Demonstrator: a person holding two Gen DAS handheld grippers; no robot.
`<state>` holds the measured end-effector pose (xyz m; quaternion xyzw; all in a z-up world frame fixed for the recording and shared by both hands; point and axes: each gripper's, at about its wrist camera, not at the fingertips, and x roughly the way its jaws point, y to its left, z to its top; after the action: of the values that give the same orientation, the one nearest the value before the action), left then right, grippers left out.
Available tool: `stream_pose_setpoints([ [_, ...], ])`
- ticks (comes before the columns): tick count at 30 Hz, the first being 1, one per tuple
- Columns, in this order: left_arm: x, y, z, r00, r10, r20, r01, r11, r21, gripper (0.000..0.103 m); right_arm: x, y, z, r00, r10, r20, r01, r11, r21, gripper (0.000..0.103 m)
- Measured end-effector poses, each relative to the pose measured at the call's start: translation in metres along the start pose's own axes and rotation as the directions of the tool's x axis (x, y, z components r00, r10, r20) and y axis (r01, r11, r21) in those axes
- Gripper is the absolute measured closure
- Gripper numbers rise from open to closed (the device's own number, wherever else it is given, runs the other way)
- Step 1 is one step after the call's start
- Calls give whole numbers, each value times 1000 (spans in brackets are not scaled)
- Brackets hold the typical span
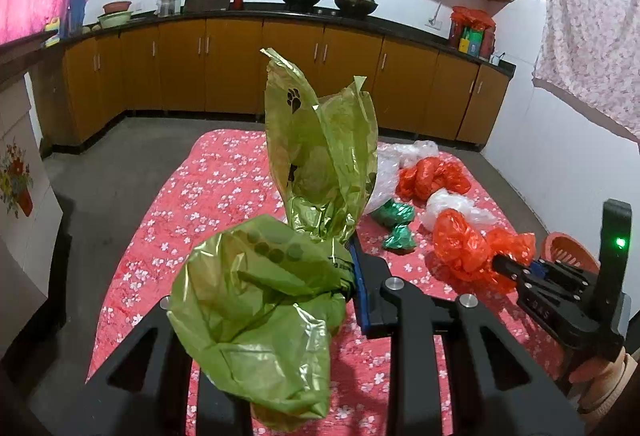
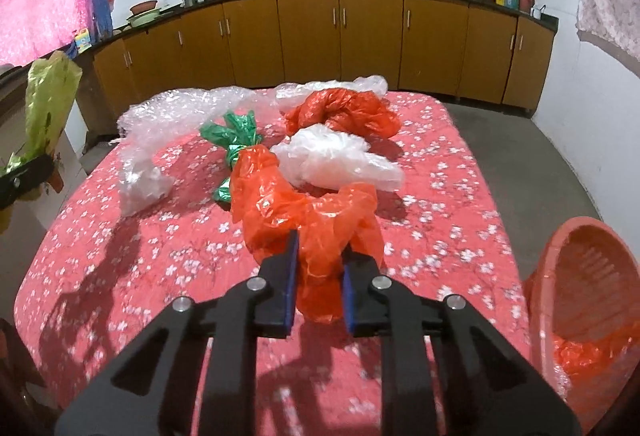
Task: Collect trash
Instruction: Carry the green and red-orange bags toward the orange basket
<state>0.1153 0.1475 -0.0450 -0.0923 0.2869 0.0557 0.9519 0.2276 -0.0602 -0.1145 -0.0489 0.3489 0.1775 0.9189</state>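
My left gripper (image 1: pixel 340 260) is shut on a big olive-green plastic bag (image 1: pixel 320 163) with paw prints. The bag billows above and in front of the fingers and hides the left one. In the right wrist view that gripper (image 2: pixel 28 171) shows at the far left with the green bag (image 2: pixel 48 103) standing up from it. My right gripper (image 2: pixel 320 252) is shut on a crumpled orange bag (image 2: pixel 280 203) that lies on the red flowered tablecloth (image 2: pixel 120 256). From the left wrist view, the right gripper (image 1: pixel 500 262) pinches the same orange bag (image 1: pixel 460 248).
More trash lies further back on the cloth: a second orange bag (image 2: pixel 344 111), a small dark-green bag (image 2: pixel 232 135), a white bag (image 2: pixel 336 155) and bubble wrap (image 2: pixel 152 123). An orange basket (image 2: pixel 580 276) at the right table edge holds orange plastic. Kitchen cabinets (image 2: pixel 360 35) stand behind.
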Motion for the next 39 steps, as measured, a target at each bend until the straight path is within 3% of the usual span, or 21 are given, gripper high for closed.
stream_pose_setpoints([
  [12, -15, -36, 7, 996, -79, 29, 77, 996, 55, 75, -81, -50, -7, 988, -114, 107, 106, 991, 81, 85],
  [21, -13, -83, 9, 986, -163, 18, 160, 981, 113, 75, -149, -112, -15, 941, -288, 177, 252, 946, 203, 85],
  [29, -10, -123, 10, 970, -244, 2, 241, 957, 160, 75, -178, -160, -27, 898, -409, 161, 351, 888, 296, 85],
  [39, -3, -164, 5, 945, -324, -45, 327, 923, 202, 75, -184, -199, -47, 874, -475, 102, 407, 831, 378, 85],
])
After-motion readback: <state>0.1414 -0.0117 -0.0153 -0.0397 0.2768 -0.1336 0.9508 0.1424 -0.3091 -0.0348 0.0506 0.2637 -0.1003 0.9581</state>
